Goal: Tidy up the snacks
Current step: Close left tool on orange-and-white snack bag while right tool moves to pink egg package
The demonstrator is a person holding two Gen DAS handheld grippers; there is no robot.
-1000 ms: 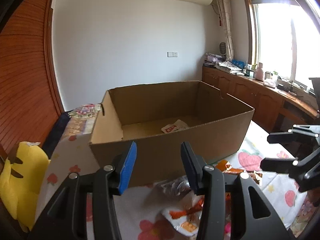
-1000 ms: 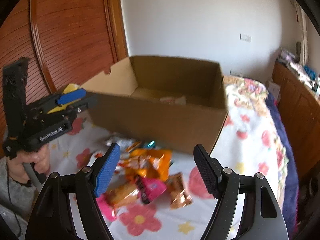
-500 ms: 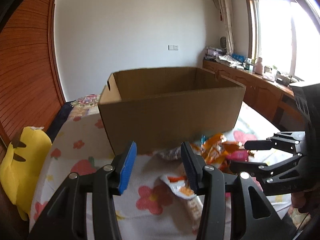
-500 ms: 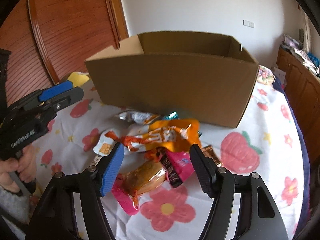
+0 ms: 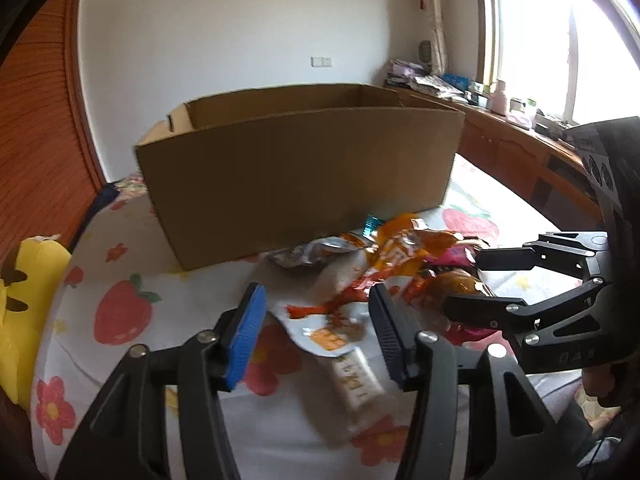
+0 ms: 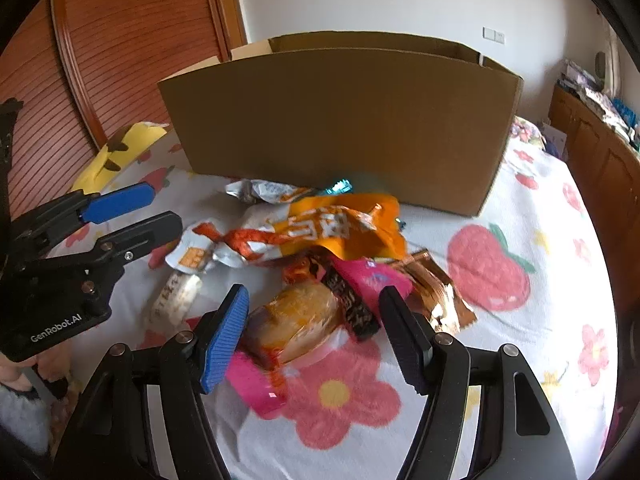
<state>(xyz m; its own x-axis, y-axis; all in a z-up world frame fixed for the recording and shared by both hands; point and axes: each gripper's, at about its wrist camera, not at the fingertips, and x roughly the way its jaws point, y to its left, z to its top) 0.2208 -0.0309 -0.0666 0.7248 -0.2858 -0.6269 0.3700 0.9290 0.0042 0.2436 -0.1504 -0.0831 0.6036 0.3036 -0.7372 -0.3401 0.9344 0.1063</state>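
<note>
A pile of snack packets lies on the floral bedsheet before an open cardboard box (image 5: 304,176) (image 6: 340,120). An orange bag (image 6: 332,228) (image 5: 404,248) tops the pile. My left gripper (image 5: 316,332) is open, just above a white-and-orange packet (image 5: 328,328) and a white bar (image 5: 358,380). My right gripper (image 6: 314,336) is open over a clear-wrapped golden pastry (image 6: 296,320), with a pink packet (image 6: 372,276) and a brown foil packet (image 6: 436,288) beside it. Each gripper shows in the other's view, the left (image 6: 132,216) and the right (image 5: 480,280).
A yellow plush toy (image 5: 24,304) (image 6: 120,152) lies at the bed's left edge. A wooden slatted wardrobe stands left, and a wooden counter (image 5: 520,136) with clutter runs under the window on the right. A silver packet (image 6: 260,192) lies against the box.
Both grippers have dropped from box-rim height toward the snack pile and moved closer to it. The box interior is no longer visible. Both stay open.
</note>
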